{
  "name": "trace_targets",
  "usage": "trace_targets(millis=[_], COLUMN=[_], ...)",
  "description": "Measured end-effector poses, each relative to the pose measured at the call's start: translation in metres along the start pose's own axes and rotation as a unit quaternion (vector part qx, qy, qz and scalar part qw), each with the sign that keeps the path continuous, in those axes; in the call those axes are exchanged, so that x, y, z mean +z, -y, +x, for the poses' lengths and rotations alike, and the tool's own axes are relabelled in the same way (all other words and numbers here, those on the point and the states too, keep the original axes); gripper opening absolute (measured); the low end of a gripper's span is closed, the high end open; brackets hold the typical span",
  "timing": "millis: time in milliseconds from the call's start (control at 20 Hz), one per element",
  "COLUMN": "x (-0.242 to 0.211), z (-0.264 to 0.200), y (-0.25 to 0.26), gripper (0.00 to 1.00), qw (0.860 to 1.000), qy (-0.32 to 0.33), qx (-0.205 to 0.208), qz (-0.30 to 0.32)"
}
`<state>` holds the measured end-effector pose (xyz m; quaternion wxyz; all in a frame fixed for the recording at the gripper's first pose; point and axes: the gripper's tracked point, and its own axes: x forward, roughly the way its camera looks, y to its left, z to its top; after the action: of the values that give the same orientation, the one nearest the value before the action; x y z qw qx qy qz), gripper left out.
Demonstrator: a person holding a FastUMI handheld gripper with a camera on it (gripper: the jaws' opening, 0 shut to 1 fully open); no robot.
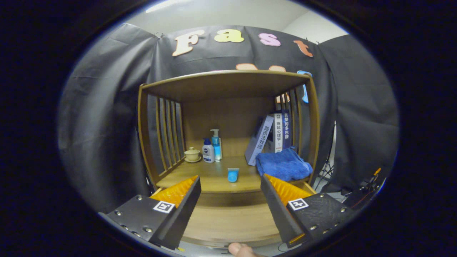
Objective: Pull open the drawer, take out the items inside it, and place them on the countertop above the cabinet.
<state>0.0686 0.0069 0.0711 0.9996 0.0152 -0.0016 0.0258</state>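
Note:
My gripper [230, 185] is open, with nothing between its fingers. Below and between them lies the pulled-out wooden drawer [228, 223], its bare bottom in view. Just beyond the fingertips a small blue tube [232, 175] stands on its cap on the wooden countertop [214, 178] of the cabinet, near the front edge. A fingertip of a person's hand [241, 250] shows at the drawer's near edge.
On the countertop, under a wooden shelf frame [225, 76]: a folded blue towel [284, 165] at the right, leaning books [269, 137] behind it, a small lidded cup [192, 154] and two bottles [212, 148] at the back left. A tripod [326, 171] stands right of the cabinet.

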Motion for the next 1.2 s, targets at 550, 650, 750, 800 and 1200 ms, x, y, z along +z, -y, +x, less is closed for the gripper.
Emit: trace_targets(millis=[550,650,750,800,1200], x=[-0.111,-0.135,-0.157,-0.166,-0.210], z=[-0.061,-0.063,-0.063,-0.062,-0.033], y=[0.006,0.007,0.004,0.005,0.010], gripper=[1.00,1.00,1.00,1.00,0.99], qw=[1.000,1.000,1.000,0.999,0.998], qy=[-0.003,-0.015,-0.026,-0.033,-0.056], qx=[-0.006,-0.010,-0.007,-0.007,-0.019], qz=[-0.026,-0.019,-0.004,0.002,0.028])
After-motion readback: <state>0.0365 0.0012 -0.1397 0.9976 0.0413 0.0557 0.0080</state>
